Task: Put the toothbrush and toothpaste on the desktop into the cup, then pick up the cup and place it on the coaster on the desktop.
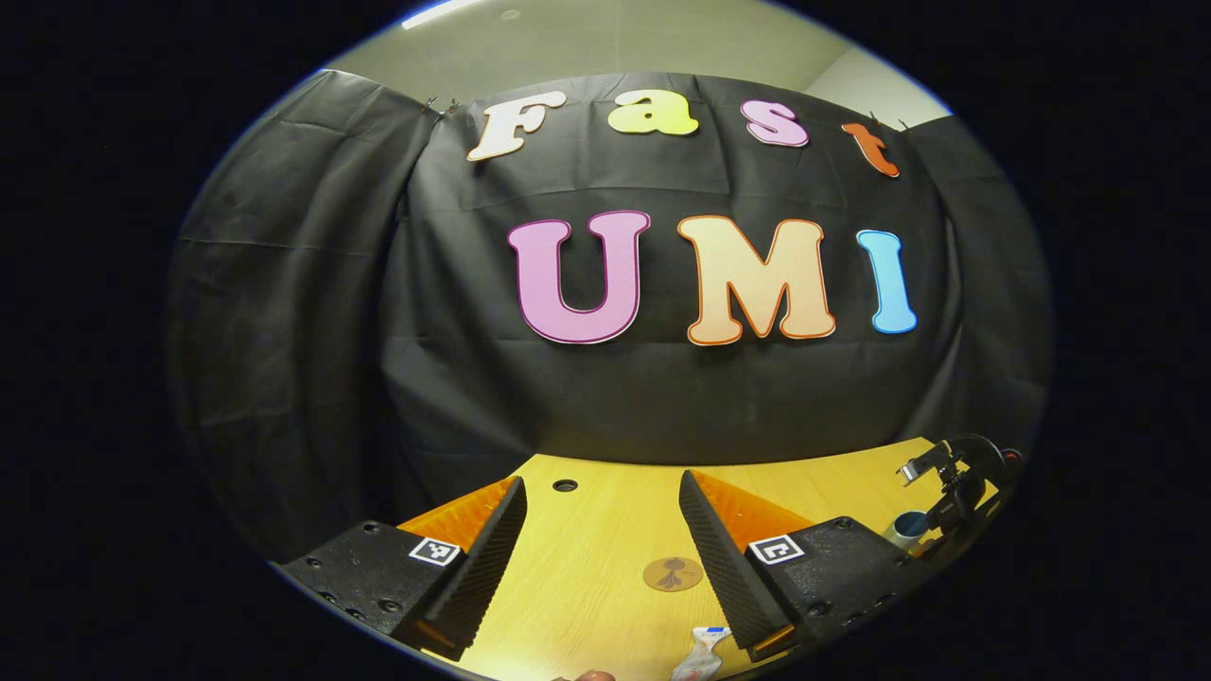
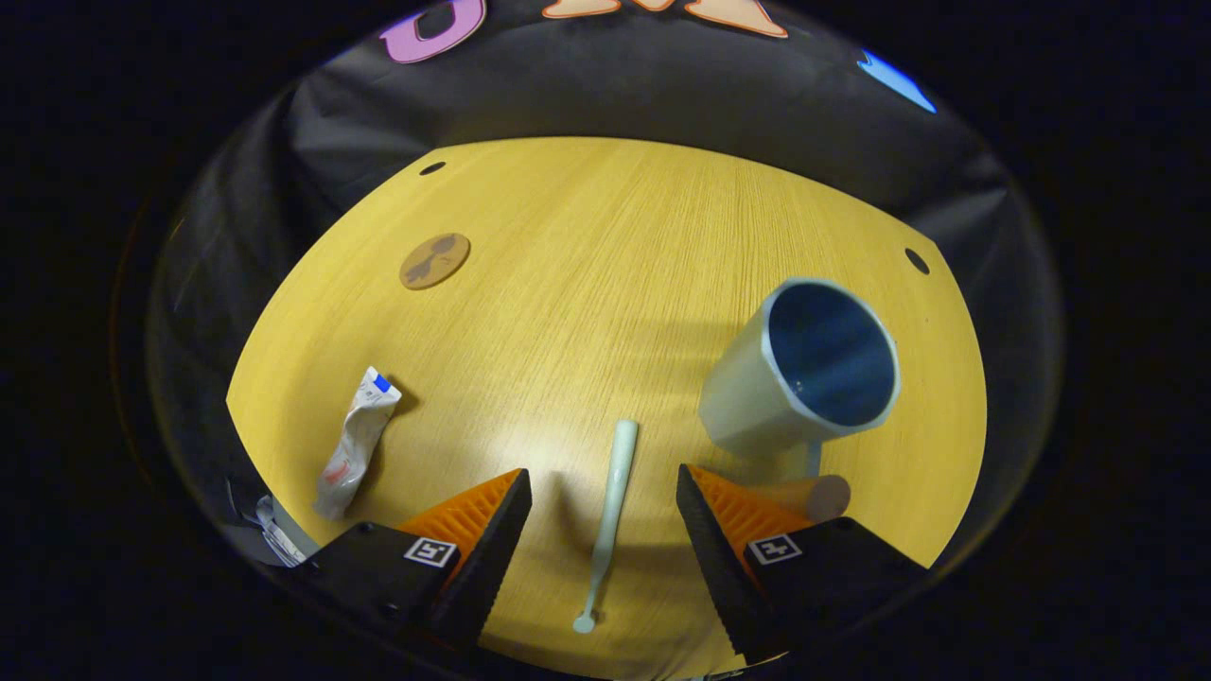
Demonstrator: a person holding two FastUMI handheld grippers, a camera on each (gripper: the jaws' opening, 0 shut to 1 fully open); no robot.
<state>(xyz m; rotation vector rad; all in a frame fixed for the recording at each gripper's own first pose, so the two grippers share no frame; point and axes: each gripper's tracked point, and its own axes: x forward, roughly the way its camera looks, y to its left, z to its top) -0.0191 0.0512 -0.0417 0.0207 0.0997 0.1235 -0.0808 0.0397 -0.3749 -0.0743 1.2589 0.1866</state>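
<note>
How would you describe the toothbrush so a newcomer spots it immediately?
On the yellow wooden desktop, look between the right gripper's open fingers. The toothbrush lies flat there, left of the cup: a slim, pale mint stick, unlike the crumpled white toothpaste tube.

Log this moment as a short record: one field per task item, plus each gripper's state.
toothbrush: lying flat on the table, between the right gripper's open jaws, not gripped
toothpaste: lying flat on the table, apart from the toothbrush
cup: upright, nothing visible inside, beside the toothbrush
coaster: bare, far side of the table
right gripper: open, low over the toothbrush
left gripper: open, holding nothing, coaster ahead
</note>
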